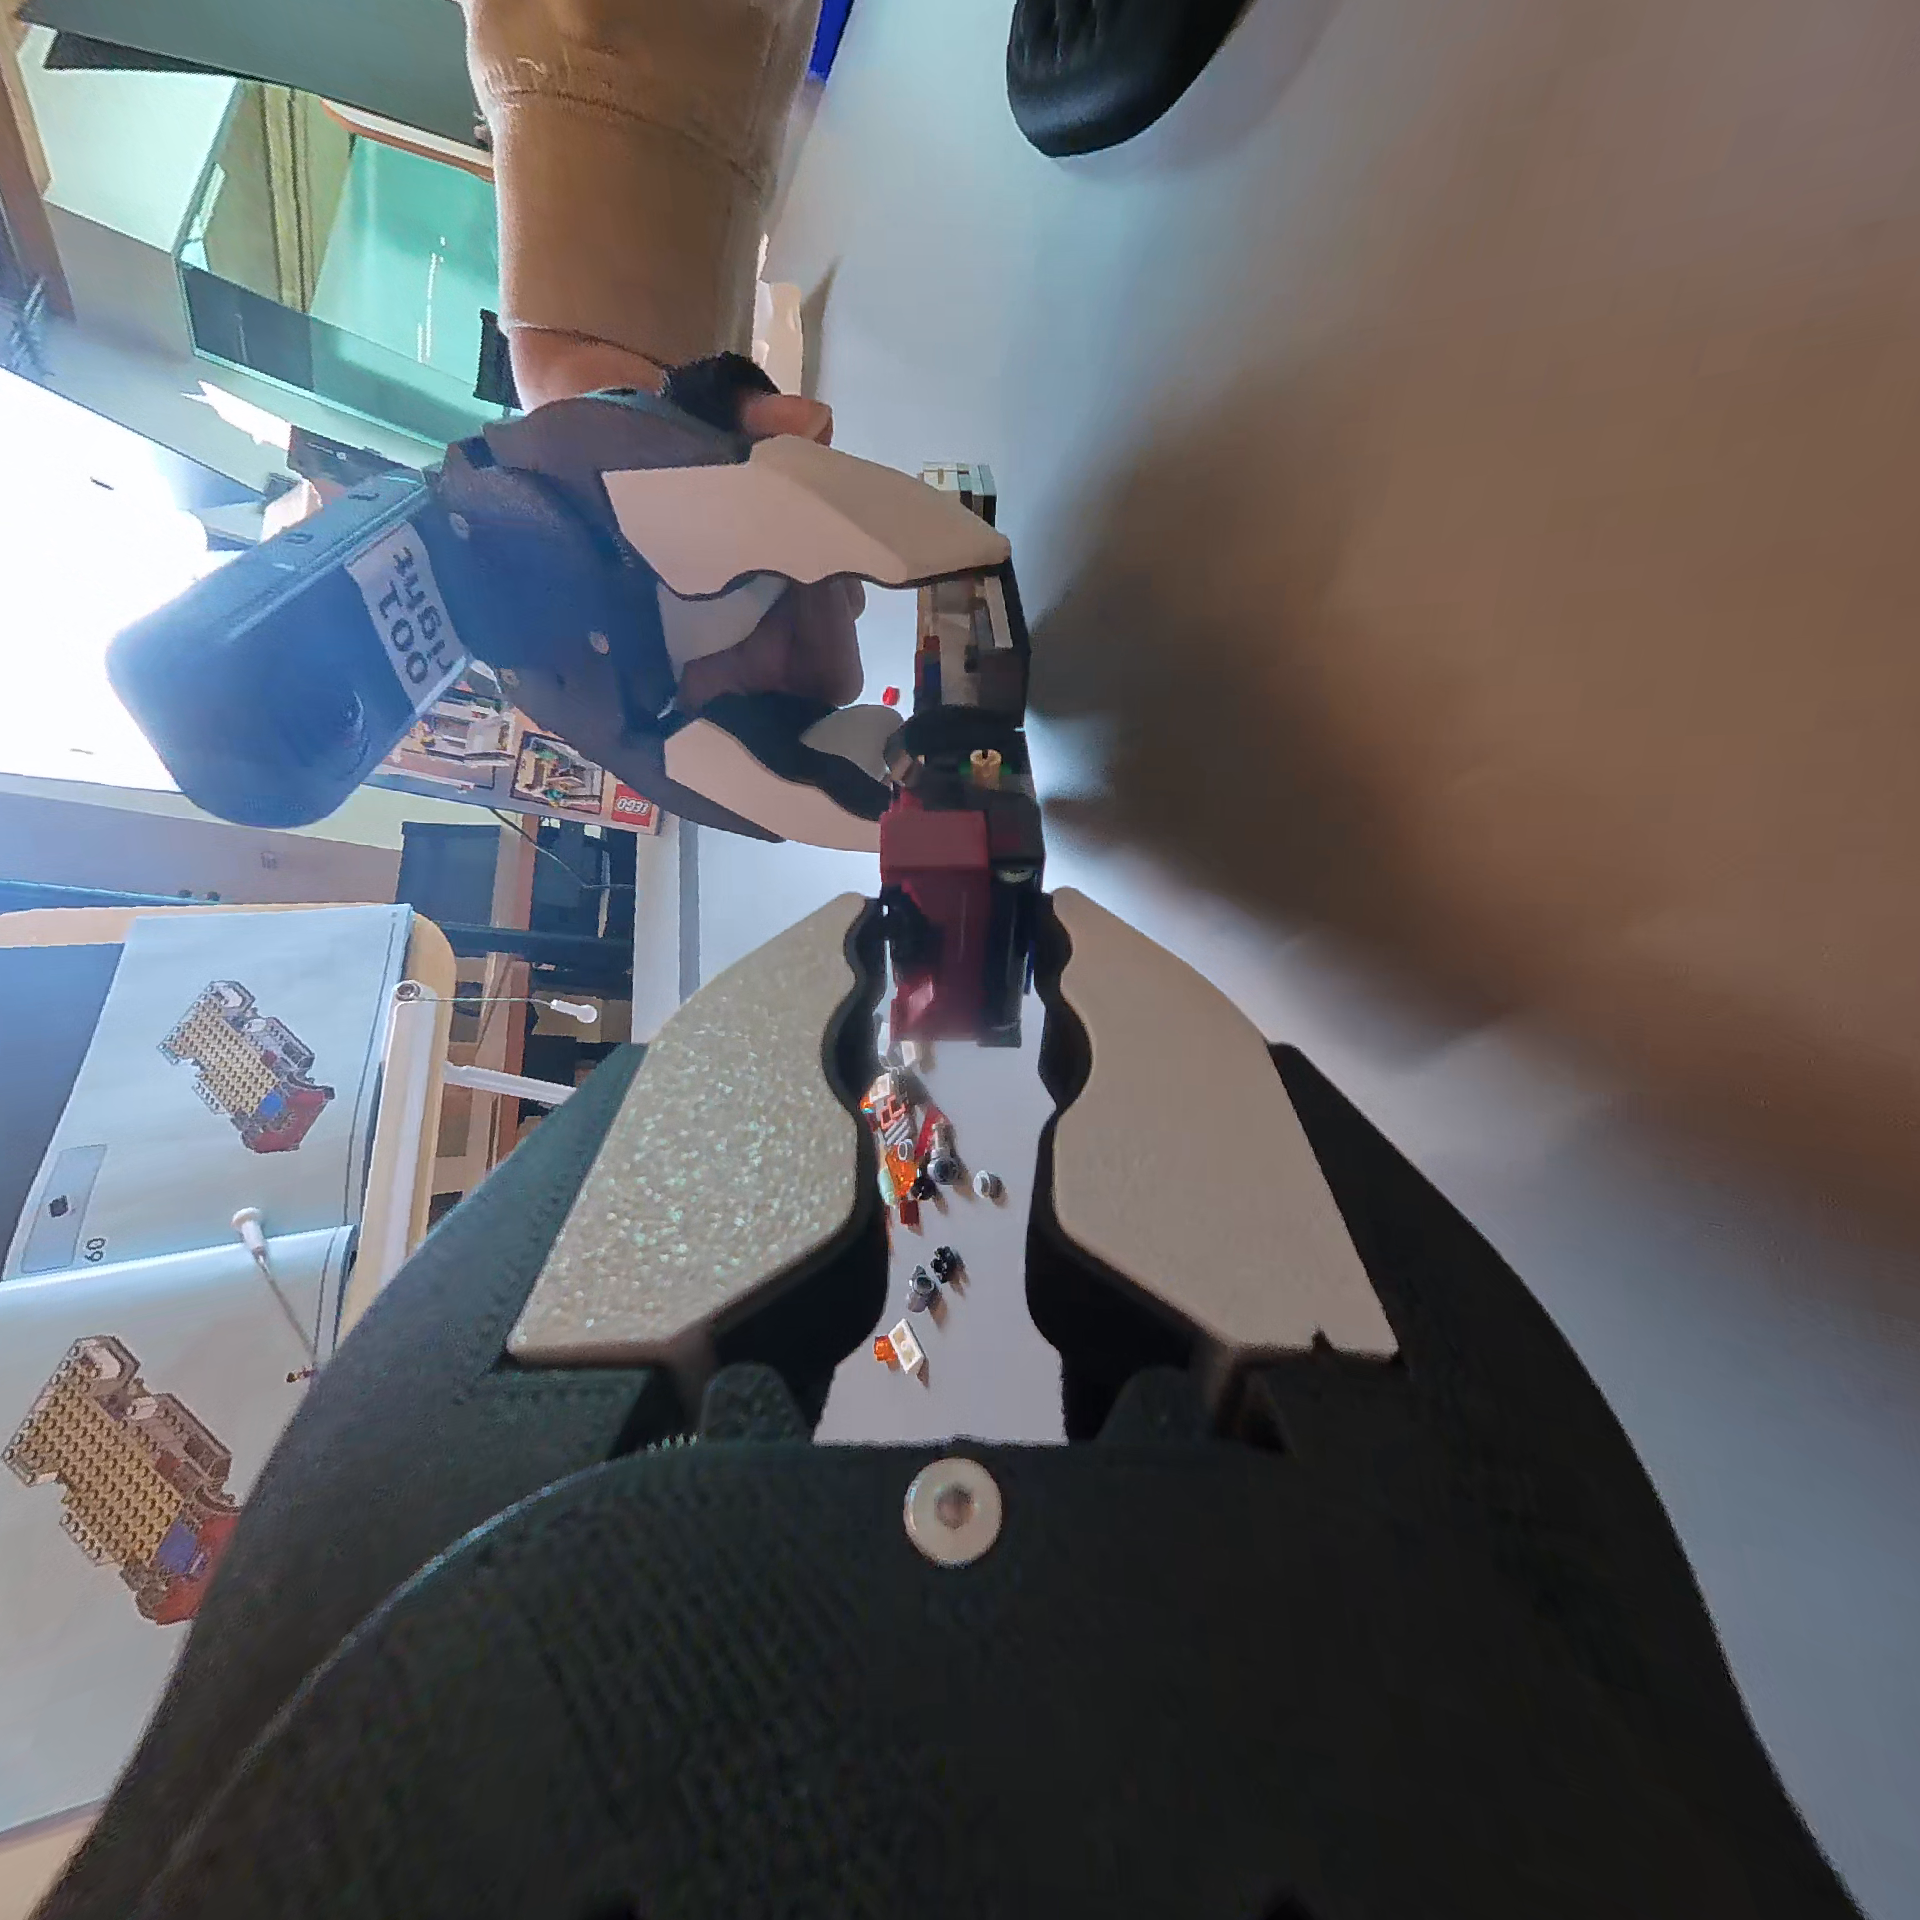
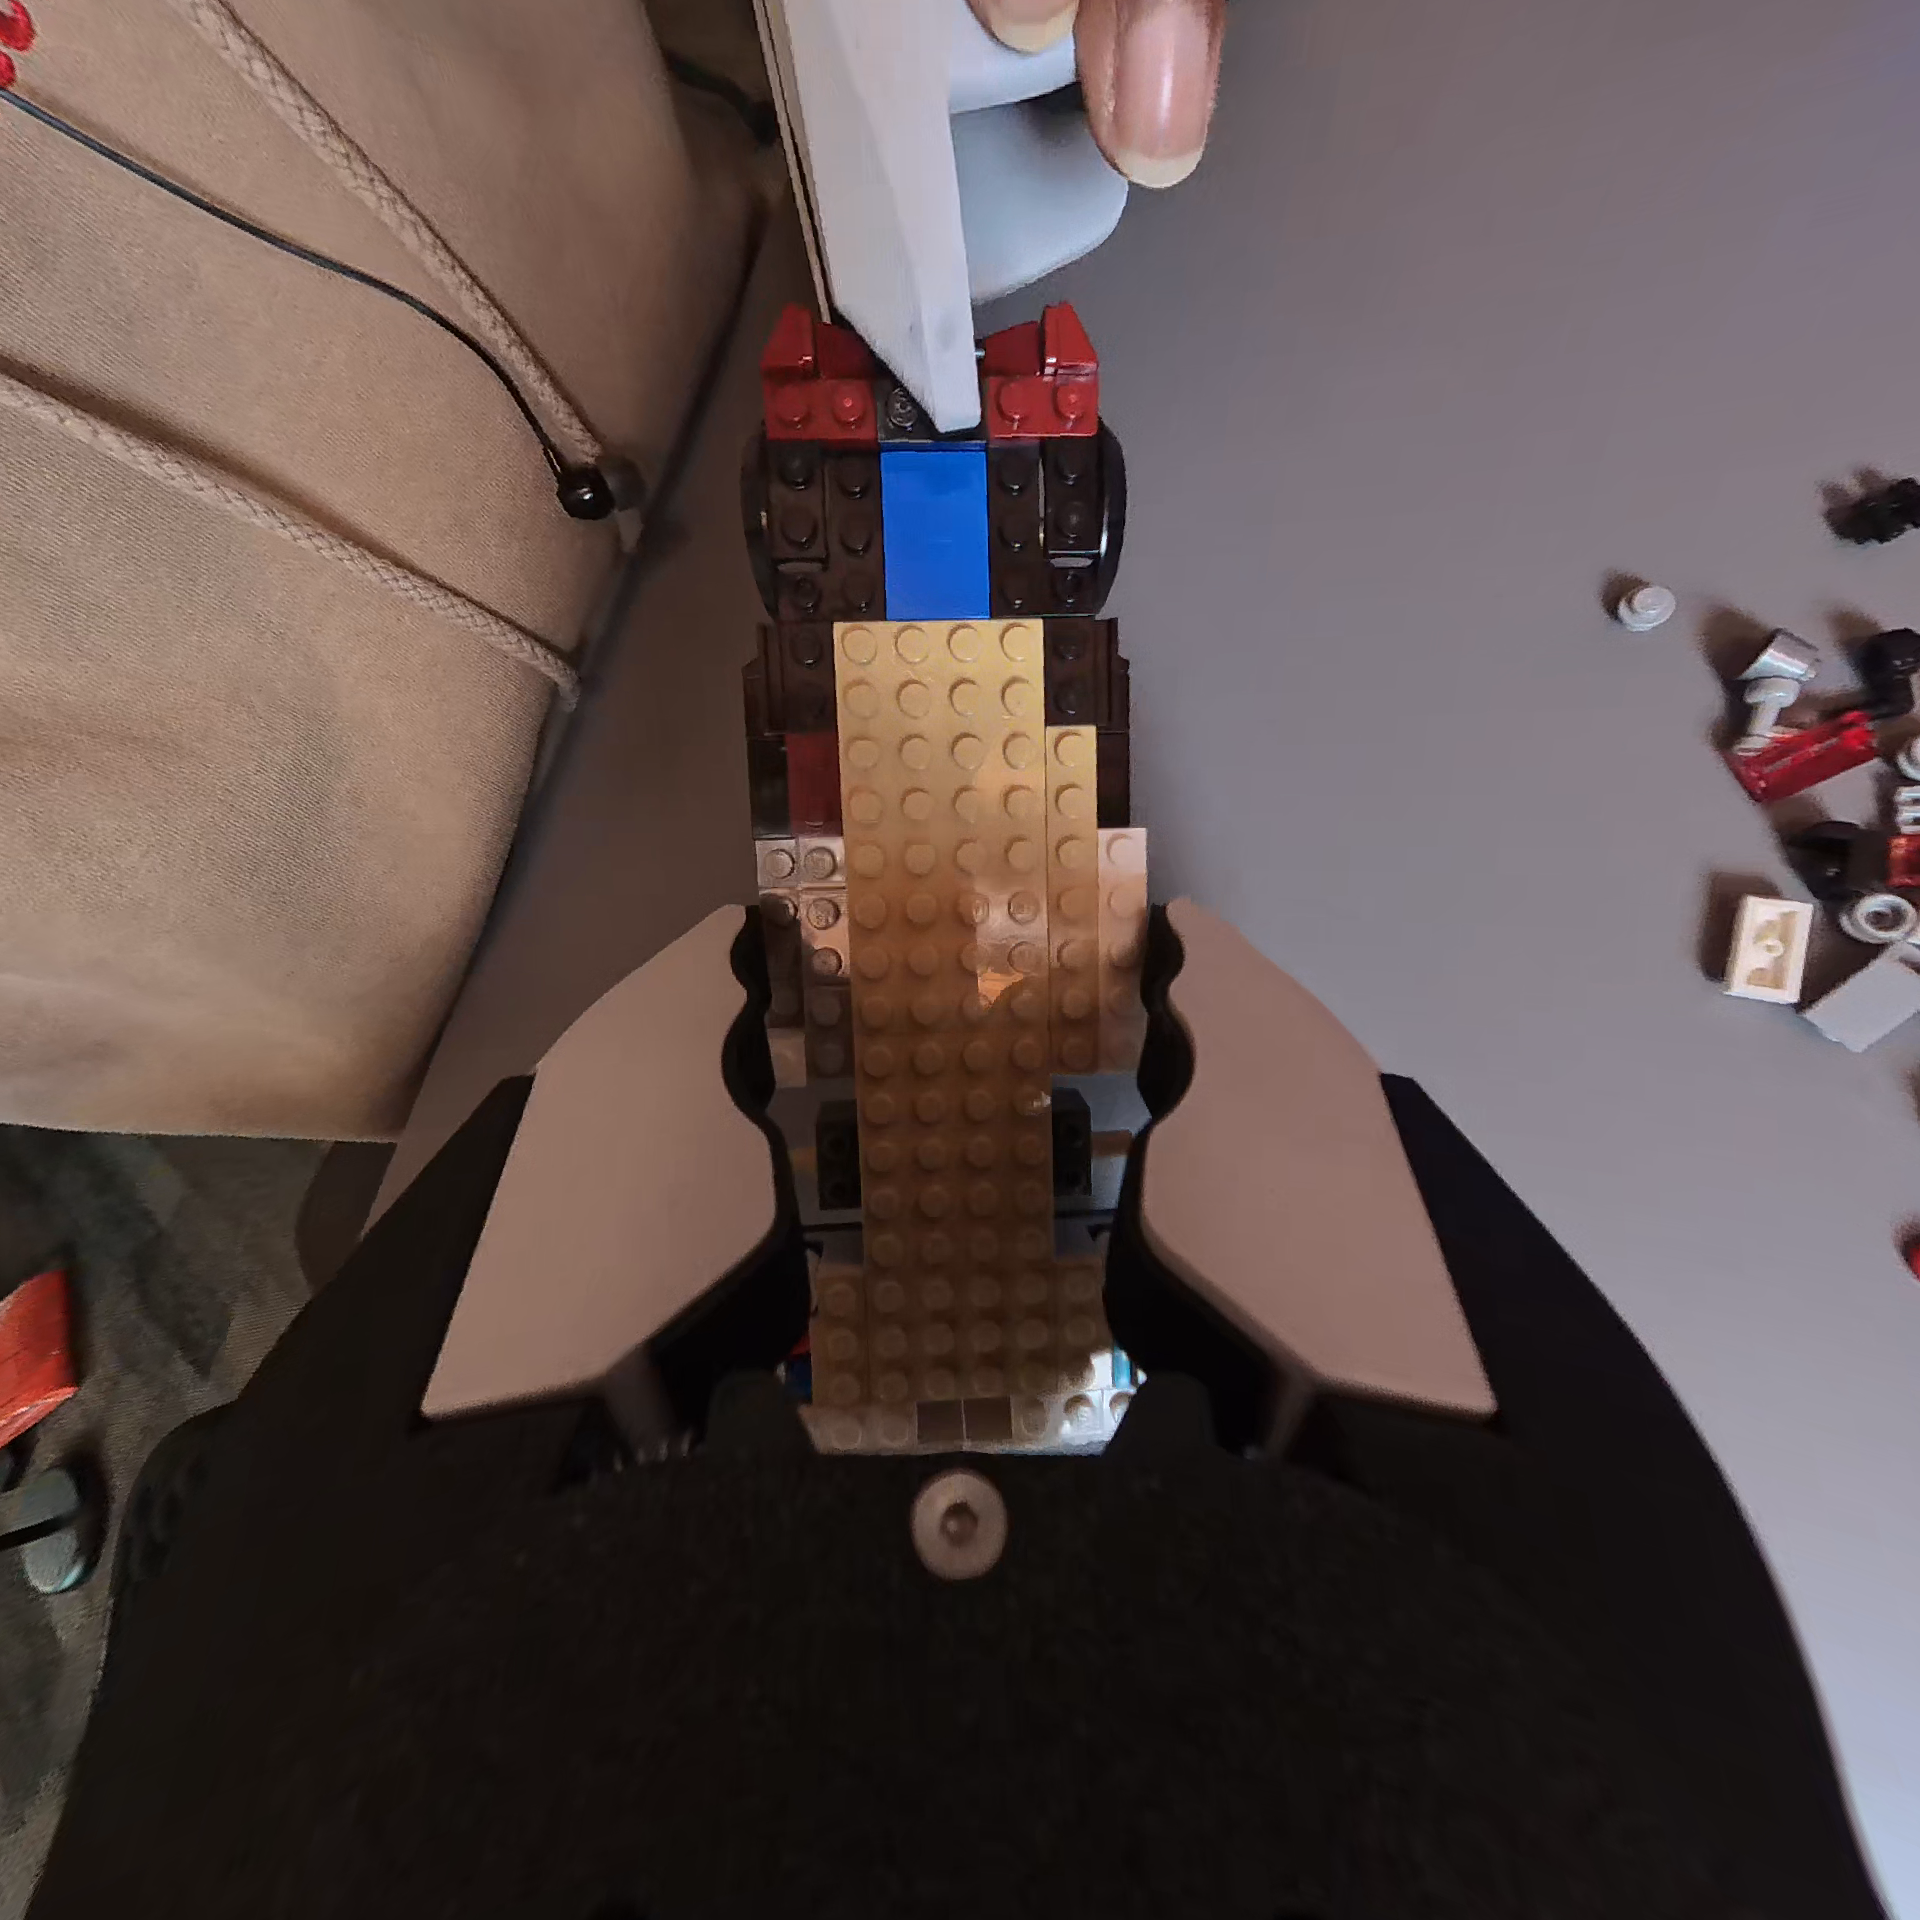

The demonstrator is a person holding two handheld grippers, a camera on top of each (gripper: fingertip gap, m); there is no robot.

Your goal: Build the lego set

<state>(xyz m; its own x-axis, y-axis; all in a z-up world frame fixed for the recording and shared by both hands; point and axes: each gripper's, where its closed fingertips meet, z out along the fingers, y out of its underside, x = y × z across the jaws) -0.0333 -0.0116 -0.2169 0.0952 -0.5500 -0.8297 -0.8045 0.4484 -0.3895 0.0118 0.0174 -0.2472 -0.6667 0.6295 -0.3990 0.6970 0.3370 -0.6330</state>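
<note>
A: Start at the left — the booklet [image 1: 208,1091] at nine o'clock in the left wrist view, why is it propped there?

B: I judge it is kept open so the pictured build stays in sight. Next along, the loose bricks [image 1: 920,1174] lie on the table [image 1: 1195,520] between the left gripper's arms.

A: And the left gripper [image 1: 961,935] itself?

B: Its fingers are closed on the dark red end of the model [image 1: 940,914], a pad against each side — a pinch on the narrow tip, probably to steady that end.

A: The right gripper [image 1: 914,691] sits at eleven o'clock from there?

B: Yes, held in a hand [image 1: 790,634]. In its own view the right gripper [image 2: 956,997] has its fingers wide, clamped across the model [image 2: 945,935], tan studded plates facing the camera; the pads press both flanks. The broad body suits a wide grip, so I judge this one carries the weight.

A: Anything farther right?

B: At twelve o'clock the other gripper's finger [image 2: 894,208] reaches the red end; at three o'clock more bricks [image 2: 1808,831] lie apart on the table [image 2: 1403,416]
</note>
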